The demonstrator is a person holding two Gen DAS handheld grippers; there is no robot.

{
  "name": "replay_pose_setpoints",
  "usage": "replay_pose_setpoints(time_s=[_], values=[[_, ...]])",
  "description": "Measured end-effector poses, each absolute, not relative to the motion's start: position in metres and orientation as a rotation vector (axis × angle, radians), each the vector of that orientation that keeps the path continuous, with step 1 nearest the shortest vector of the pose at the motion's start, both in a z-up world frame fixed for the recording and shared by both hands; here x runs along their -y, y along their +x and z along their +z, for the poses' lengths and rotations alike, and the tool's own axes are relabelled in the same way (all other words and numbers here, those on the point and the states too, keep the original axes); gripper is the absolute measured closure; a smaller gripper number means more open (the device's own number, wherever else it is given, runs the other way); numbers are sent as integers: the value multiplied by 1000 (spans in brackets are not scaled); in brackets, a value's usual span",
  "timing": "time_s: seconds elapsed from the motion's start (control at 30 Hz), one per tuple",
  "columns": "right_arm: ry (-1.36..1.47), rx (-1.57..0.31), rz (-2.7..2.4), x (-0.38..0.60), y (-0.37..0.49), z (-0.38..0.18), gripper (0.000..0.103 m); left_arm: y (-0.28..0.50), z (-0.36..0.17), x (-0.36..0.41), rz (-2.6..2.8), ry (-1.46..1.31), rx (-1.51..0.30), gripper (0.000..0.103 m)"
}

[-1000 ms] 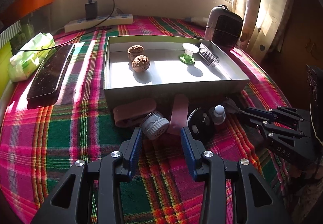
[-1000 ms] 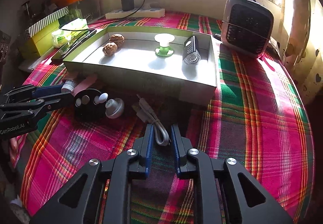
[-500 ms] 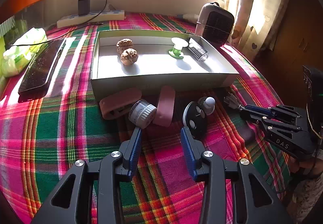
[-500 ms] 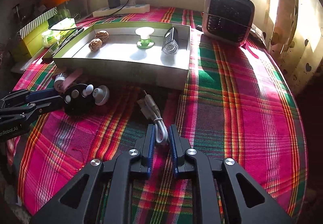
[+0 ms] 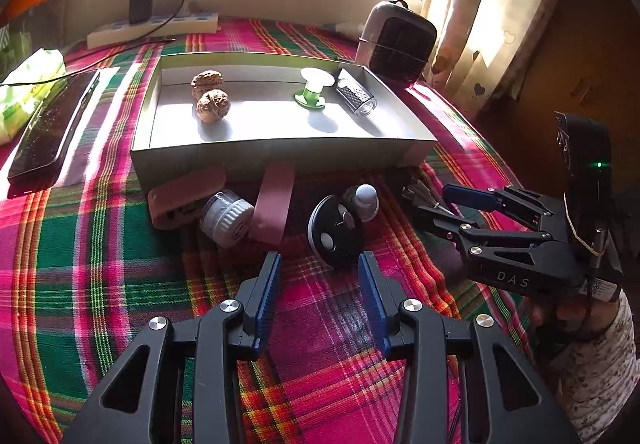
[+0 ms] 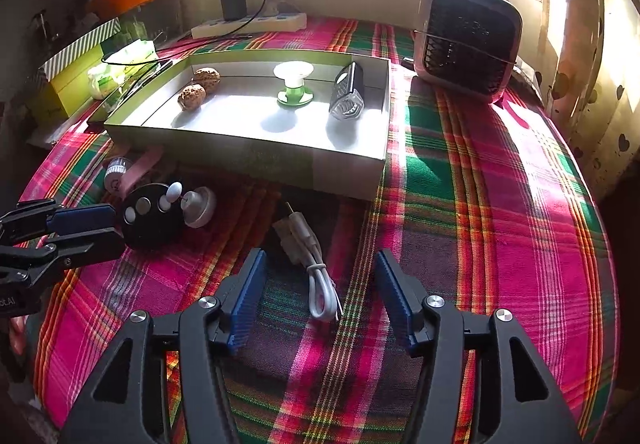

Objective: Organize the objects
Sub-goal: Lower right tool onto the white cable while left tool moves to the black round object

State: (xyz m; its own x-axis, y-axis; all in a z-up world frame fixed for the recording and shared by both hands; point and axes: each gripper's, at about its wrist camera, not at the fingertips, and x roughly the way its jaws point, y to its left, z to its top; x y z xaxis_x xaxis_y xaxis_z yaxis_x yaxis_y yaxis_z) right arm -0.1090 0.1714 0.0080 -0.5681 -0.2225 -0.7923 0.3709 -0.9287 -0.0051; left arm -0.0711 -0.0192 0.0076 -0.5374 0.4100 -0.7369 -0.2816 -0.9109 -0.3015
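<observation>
My right gripper [image 6: 320, 256] hovers over the plaid cloth with its jaws opening. A short white USB cable [image 6: 310, 264] lies between its fingers, touched by neither pad. My left gripper [image 5: 320, 258] is open just short of a black disc [image 5: 336, 234] with round buttons. Beside the disc sit a white knob [image 5: 364, 198], a pink strip [image 5: 274, 204], a white ribbed cap [image 5: 226, 218] and a pink case [image 5: 188, 196]. The shallow box [image 5: 280, 154] behind them holds two walnuts [image 5: 214, 106], a green-and-white spool [image 5: 314, 88] and a small grater [image 5: 356, 96].
A small fan heater [image 6: 468, 40] stands at the back right and a power strip [image 6: 248, 26] with a charger lies under the window. A phone [image 5: 52, 132] and a tissue pack [image 5: 28, 92] lie left of the box. A hand [image 5: 580, 320] holds the right gripper.
The right jaws, shut on the white cable's loop before, have spread apart and the cable now lies loose on the cloth. The left gripper has swung from the white cap towards the black disc.
</observation>
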Motion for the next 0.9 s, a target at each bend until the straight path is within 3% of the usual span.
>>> replay_pose_setpoints(time_s=[0.6,0.9], values=[[1216,-251,-2490,-172,-114,8,46,-92,7,-5,2527,-1230,148,66],[1216,-251,-2491,-172,-114,8,47,-92,7,-1,2544,-1232,174,76]])
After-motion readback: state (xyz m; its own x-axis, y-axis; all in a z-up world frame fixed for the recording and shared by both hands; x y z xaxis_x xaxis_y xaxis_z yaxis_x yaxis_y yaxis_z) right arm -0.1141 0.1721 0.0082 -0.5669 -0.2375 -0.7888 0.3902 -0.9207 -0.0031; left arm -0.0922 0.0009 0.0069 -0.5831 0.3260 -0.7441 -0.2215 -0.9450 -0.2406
